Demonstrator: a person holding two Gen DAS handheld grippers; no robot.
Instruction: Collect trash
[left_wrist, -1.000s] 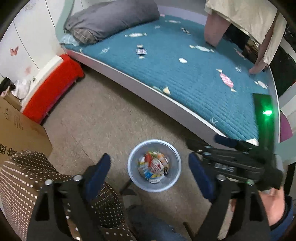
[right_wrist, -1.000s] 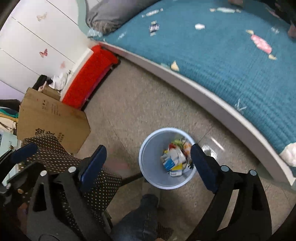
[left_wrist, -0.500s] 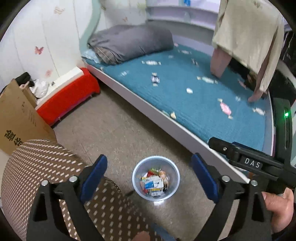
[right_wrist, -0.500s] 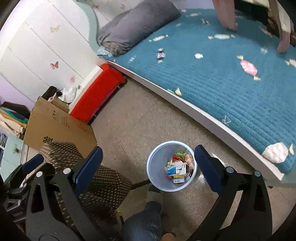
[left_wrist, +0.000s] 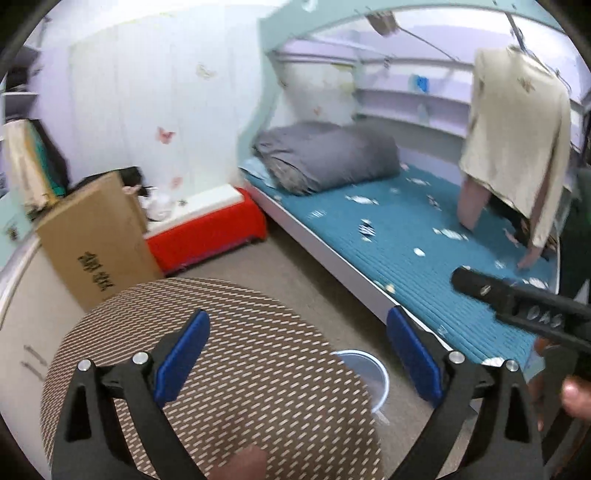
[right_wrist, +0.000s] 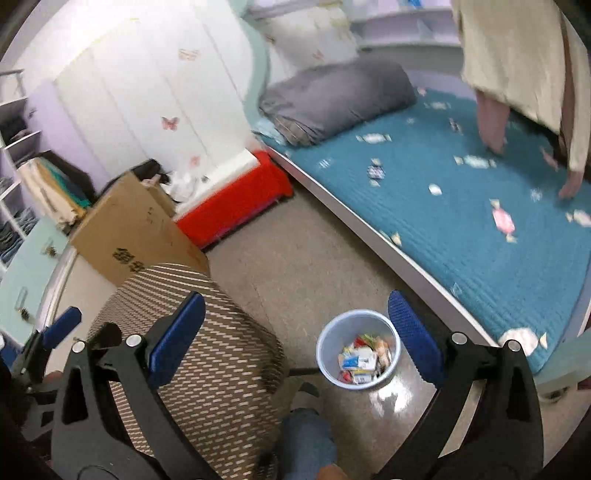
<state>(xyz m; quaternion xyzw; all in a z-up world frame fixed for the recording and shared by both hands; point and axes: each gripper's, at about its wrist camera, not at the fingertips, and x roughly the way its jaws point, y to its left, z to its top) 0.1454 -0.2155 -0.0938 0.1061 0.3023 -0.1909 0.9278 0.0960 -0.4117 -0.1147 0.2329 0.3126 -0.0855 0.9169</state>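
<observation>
While its jaws have just been widening with nothing between them, the left gripper (left_wrist: 297, 354) hangs open above the bin (right_wrist: 358, 349) of wrappers; the right gripper (right_wrist: 297, 332) – lettered "DAS" – gapes empty too. Beyond the bin, scraps dot the bed (right_wrist: 461, 206).

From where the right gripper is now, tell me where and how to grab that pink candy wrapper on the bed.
Grip the pink candy wrapper across its plump middle, coming down from above. It lies flat on the blue bedspread with thin twisted ends, so the body gives the pads more to bite on. The right gripper is open and empty, probably wide enough.
</observation>
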